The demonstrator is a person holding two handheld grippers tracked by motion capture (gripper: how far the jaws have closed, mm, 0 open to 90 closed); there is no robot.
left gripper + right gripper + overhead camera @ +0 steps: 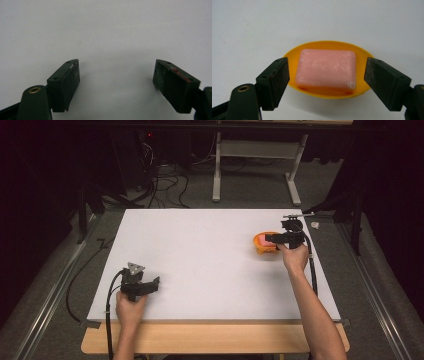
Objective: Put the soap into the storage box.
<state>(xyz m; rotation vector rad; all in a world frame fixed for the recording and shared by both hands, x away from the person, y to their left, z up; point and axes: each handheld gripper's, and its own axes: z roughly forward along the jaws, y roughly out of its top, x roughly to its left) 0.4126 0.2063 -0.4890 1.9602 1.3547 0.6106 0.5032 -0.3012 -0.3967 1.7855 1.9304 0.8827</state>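
A pink bar of soap (325, 70) lies in a yellow-orange oval dish (327, 46) on the white table top, at the right side of the high view, where the dish (260, 250) sits by the person's right hand. My right gripper (325, 67) hovers just over the dish with its jaws apart on either side of the soap, and a gap shows between each pad and the bar. The same gripper (268, 238) points left in the high view. My left gripper (116, 75) rests open over bare white surface, near the front left (152, 285), with nothing between its jaws.
The white sheet (200, 255) covers a wooden table whose front edge (210, 340) shows below it. Behind the table stand a white metal frame (257, 150) and loose cables (165, 185) on the grey floor. Rails run along both sides.
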